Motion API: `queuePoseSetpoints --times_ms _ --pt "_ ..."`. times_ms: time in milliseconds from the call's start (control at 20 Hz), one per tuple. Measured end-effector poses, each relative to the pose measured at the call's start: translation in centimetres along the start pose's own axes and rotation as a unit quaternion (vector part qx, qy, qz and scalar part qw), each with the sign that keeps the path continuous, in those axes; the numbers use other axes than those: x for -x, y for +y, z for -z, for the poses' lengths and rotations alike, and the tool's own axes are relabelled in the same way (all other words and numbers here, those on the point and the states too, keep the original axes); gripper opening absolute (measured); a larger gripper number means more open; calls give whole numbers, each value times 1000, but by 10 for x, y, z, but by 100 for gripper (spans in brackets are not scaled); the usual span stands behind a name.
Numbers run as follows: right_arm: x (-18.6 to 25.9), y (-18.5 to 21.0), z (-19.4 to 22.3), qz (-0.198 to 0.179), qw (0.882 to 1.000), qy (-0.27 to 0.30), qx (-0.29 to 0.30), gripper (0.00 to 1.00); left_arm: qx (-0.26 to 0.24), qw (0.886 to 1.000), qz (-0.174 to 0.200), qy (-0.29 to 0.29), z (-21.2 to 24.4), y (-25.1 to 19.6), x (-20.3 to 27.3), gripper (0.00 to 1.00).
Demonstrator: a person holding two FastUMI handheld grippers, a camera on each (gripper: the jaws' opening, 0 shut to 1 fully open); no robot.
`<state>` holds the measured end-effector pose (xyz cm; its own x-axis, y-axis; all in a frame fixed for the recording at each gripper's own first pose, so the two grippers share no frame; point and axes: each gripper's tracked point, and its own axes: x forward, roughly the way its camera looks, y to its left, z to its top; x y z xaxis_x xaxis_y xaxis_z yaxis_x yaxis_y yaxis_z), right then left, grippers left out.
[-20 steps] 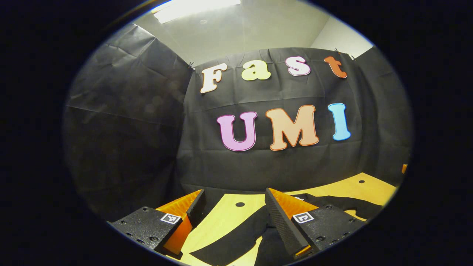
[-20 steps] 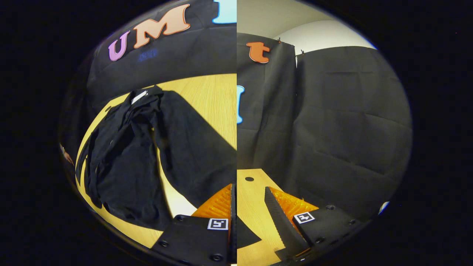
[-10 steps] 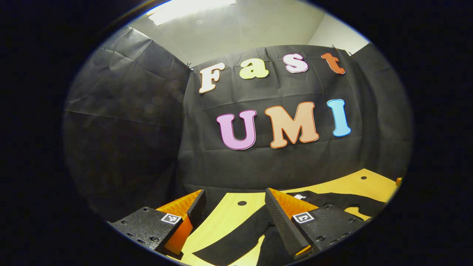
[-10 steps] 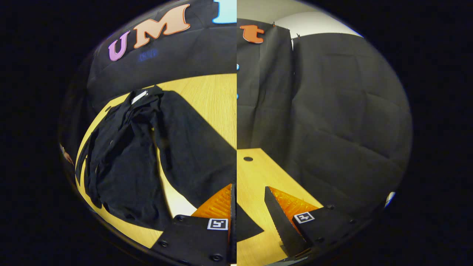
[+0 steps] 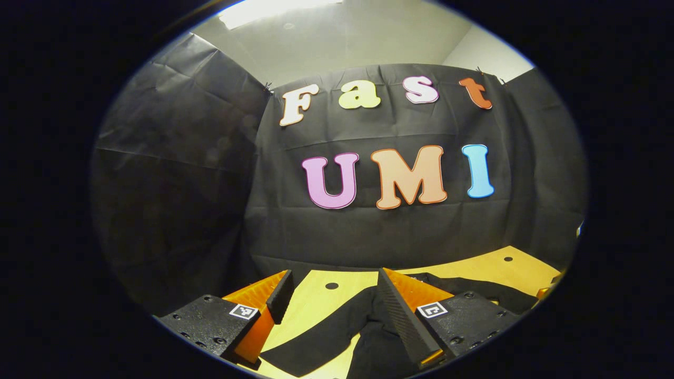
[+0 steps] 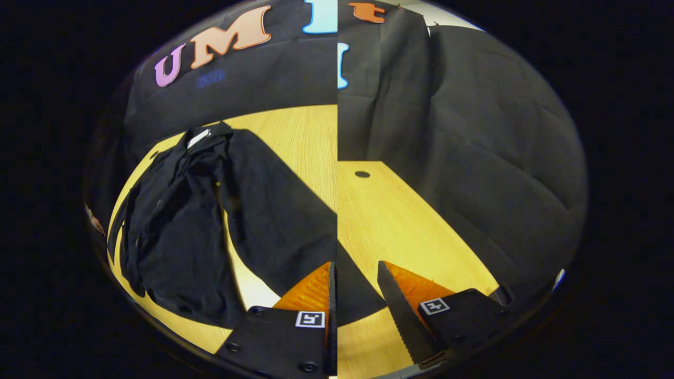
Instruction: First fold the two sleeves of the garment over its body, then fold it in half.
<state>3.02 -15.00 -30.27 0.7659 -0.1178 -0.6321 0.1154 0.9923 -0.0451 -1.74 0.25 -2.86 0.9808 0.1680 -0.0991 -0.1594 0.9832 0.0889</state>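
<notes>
My left gripper (image 5: 331, 295) sits low over the table (image 5: 321, 287), fingers spread, nothing between them. Below the gap lies a strip of the black garment (image 5: 316, 337), a sleeve by its shape, flat on the wood; more black cloth runs off to the right behind the right-hand finger.

The table is pale yellow wood with visible grain and small dark round holes (image 5: 331, 286) near its far edge. Black cloth walls (image 5: 174, 200) close the booth on the back and both sides, creased and clipped at the top; above them a light ceiling with a bright lamp panel (image 5: 274, 8).

The right gripper view is split down the middle, halves not matching. My right gripper (image 6: 354, 287) shows fingers apart, holding nothing, a dark edge of cloth under the gap. The left half shows the garment (image 6: 200, 221) rumpled on the table (image 6: 389, 216).
</notes>
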Motion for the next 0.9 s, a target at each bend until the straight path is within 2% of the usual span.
queuePoseSetpoints --times_ms 250,450,900 --pt "-15 4 23 -19 999 42 -17 51 10 1000 -8 9 7 4 1 94" --pt "-24 4 40 -20 997 65 -29 51 16 1000 -12 13 10 7 2 94" --pt "-45 1 64 -26 993 115 -15 51 17 999 -14 24 20 9 5 94"
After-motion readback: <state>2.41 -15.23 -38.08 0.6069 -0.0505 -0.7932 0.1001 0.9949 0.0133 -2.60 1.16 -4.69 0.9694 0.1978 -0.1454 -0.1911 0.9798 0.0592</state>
